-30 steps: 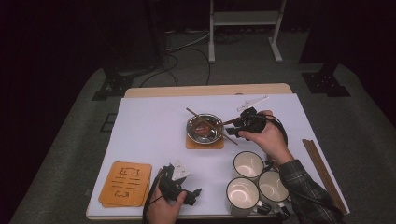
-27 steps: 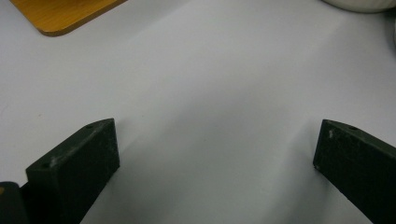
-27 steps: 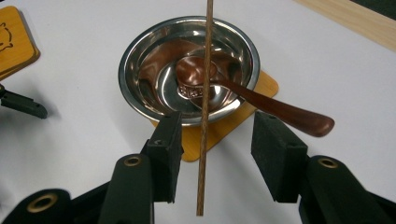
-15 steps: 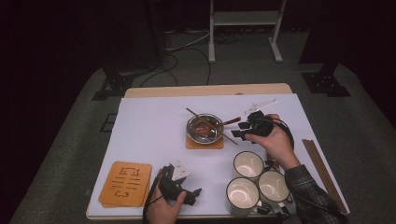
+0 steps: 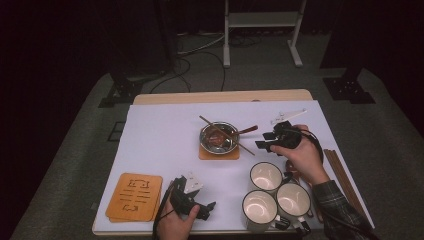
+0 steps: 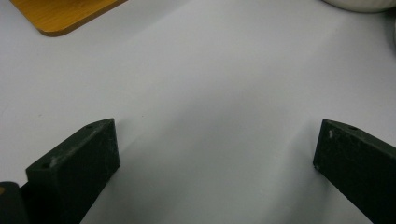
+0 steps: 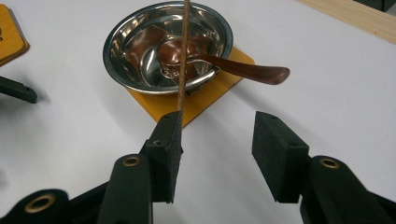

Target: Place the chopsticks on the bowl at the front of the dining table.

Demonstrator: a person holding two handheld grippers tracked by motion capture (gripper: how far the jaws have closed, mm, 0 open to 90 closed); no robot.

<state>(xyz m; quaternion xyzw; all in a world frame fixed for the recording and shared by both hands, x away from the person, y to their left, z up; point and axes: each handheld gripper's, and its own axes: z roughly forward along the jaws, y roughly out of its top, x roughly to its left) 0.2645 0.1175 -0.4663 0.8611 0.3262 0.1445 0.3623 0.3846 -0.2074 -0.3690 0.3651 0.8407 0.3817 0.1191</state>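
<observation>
The right tool (image 7: 217, 149) hangs released at the bowl's (image 5: 219, 137) three o'clock, its jaws half parted, one touching the chopstick (image 7: 183, 60) that lies across the bowl over the wooden spoon (image 7: 224, 65). To take the chopstick cleanly, I judge it should slide sideways until the stick sits centred between the jaws, then close. The left tool (image 5: 197, 207) rests released, wide, at six o'clock on the table (image 5: 160, 130).

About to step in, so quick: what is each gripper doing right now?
Left gripper: open, nothing between its jaws, above bare table.
Right gripper: open, holding nothing; a chopstick runs past its left jaw.
</observation>
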